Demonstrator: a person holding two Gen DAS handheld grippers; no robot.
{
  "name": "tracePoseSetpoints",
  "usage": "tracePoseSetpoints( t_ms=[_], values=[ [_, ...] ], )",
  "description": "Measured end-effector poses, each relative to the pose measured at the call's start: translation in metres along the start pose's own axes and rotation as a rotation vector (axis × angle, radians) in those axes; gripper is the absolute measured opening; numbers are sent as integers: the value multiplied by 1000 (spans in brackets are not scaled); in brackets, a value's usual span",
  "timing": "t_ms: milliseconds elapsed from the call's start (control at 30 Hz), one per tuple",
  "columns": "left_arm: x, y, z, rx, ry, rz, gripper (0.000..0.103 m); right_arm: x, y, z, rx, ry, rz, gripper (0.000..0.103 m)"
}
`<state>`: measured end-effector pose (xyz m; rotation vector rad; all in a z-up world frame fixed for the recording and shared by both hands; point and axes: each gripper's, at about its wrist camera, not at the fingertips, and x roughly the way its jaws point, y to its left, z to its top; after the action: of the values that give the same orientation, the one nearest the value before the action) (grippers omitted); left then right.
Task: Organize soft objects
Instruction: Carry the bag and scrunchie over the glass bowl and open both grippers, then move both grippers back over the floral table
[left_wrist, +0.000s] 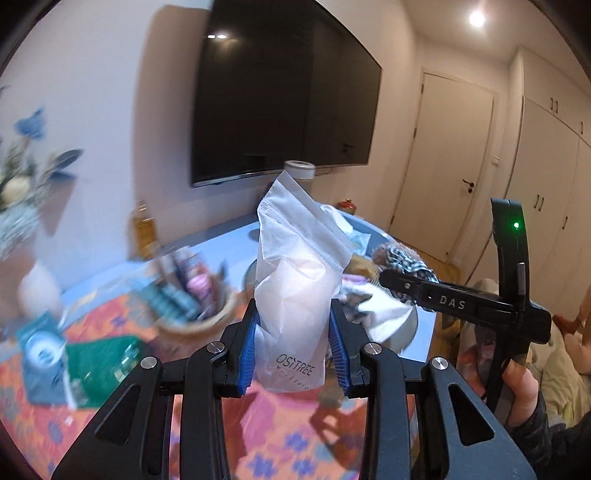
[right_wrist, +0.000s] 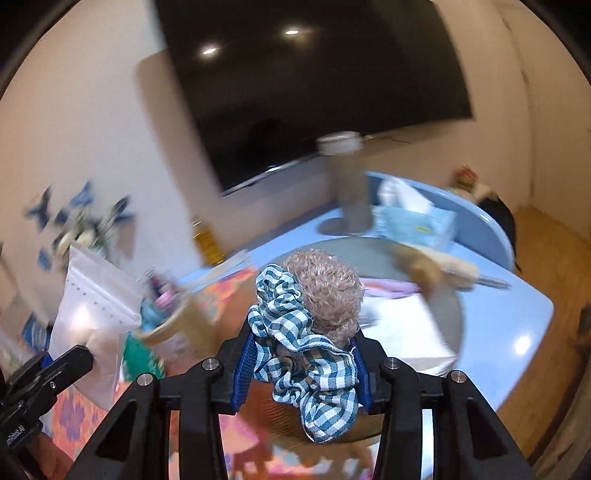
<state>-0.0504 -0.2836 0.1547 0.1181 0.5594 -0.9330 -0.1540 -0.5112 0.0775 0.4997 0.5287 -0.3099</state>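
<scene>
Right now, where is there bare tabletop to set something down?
Bare blue table shows right of the grey tray, and a strip by the tall cup. Crowded: the tray itself and the basket side on the patterned cloth.

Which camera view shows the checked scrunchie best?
The right wrist view. There the checked scrunchie fills the centre, clamped with a fuzzy beige scrunchie in the right hand-held gripper. The left wrist view shows only a small, partly hidden piece of it at that gripper's tip.

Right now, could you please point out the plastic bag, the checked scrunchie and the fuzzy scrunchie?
plastic bag (left_wrist: 295, 295), left wrist view, its middle.
checked scrunchie (right_wrist: 295, 354), right wrist view, its folds.
fuzzy scrunchie (right_wrist: 328, 291), right wrist view, its top.
</scene>
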Motion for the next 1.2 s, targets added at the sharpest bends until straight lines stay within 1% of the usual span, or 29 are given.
tracePoseSetpoints(
  t_ms=[67, 167, 233, 267, 300, 333, 367, 400, 467, 500, 533, 567, 600, 633, 667, 700, 733, 767, 800, 867, 967, 1100, 1200],
  values=[
    [25, -7, 12, 11, 18, -23, 31, 5, -16, 11, 29, -5, -25, 44],
    [54, -19, 25, 47, 40, -32, 31, 17, -28, 28, 26, 7, -59, 45],
    [73, -26, 31, 65, 52, -36, 32, 26, -31, 35, 35, 18, -74, 49],
    [81, -28, 32, 64, 58, -39, 34, 29, -31, 36, 46, 22, -80, 62],
    [87, -30, 32, 65, 66, -45, 36, 31, -34, 36, 65, 22, -86, 78],
    [95, -31, 32, 68, 84, -42, 45, 34, -37, 35, 91, 14, -84, 84],
    [101, -32, 30, 71, 102, -49, 46, 35, -39, 34, 102, 10, -78, 88],
    [109, -34, 29, 85, 130, -65, 46, 39, -41, 34, 105, 19, -75, 88],
    [117, -37, 24, 113, 160, -64, 46, 43, -43, 31, 110, 40, -77, 88],
    [119, -37, 21, 120, 173, -62, 51, 45, -46, 29, 117, 47, -78, 88],
    [119, -35, 16, 116, 191, -59, 68, 45, -50, 26, 129, 53, -77, 88],
    [118, -32, 13, 103, 199, -60, 79, 45, -54, 24, 142, 57, -76, 88],
    [115, -28, 8, 85, 201, -68, 91, 44, -59, 19, 165, 60, -80, 88],
    [109, -26, 2, 76, 205, -90, 91, 43, -65, 14, 193, 59, -87, 88],
    [103, -26, -3, 89, 210, -104, 91, 43, -71, 8, 222, 58, -87, 88],
    [97, -28, -7, 123, 208, -96, 91, 44, -75, 4, 244, 63, -77, 88],
    [87, -31, -15, 170, 197, -62, 91, 44, -79, -2, 264, 69, -43, 88],
    [77, -31, -20, 195, 189, -30, 91, 43, -81, -6, 282, 74, -29, 88],
    [70, -29, -24, 195, 187, -19, 91, 41, -81, -8, 287, 67, -29, 88],
    [48, -17, -31, 138, 182, -31, 91, 34, -74, -10, 274, 45, -24, 88],
    [15, 3, -37, 64, 142, -25, 91, 25, -50, -7, 197, 32, 0, 88],
    [-22, 27, -46, 8, 101, 55, 91, 14, -22, -9, 141, 9, 45, 88],
    [-58, 50, -56, -61, 68, 116, 91, 7, 5, -17, 88, 12, 106, 88]
  ],
)
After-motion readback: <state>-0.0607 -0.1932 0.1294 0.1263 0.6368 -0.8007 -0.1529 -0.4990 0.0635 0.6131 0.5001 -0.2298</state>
